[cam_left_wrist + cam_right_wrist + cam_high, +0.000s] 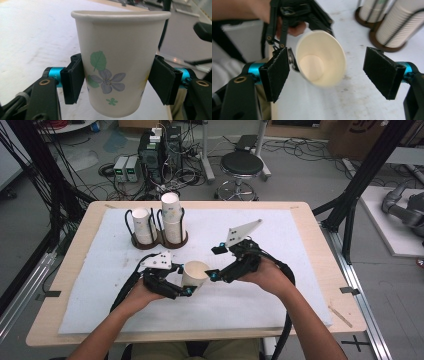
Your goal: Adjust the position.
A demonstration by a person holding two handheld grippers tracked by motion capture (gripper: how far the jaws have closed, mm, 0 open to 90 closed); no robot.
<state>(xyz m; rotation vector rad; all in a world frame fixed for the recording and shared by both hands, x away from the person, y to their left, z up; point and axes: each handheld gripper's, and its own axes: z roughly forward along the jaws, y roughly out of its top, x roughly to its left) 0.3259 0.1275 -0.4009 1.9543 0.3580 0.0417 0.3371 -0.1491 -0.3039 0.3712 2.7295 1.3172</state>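
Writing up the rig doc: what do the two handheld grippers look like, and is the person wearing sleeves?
Both the left gripper and right gripper are black linkage frames with cyan collars behind flat black padded jaws and brass-coloured pivot pins. Each carries a pale grey three-cornered plate on top and trails a black cable. Forearms are bare, no sleeves in view.

White paper cup [117, 62], green leaf, bluish-purple flower print

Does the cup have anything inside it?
No, the right gripper view looks into the paper cup and shows just its bare bottom.
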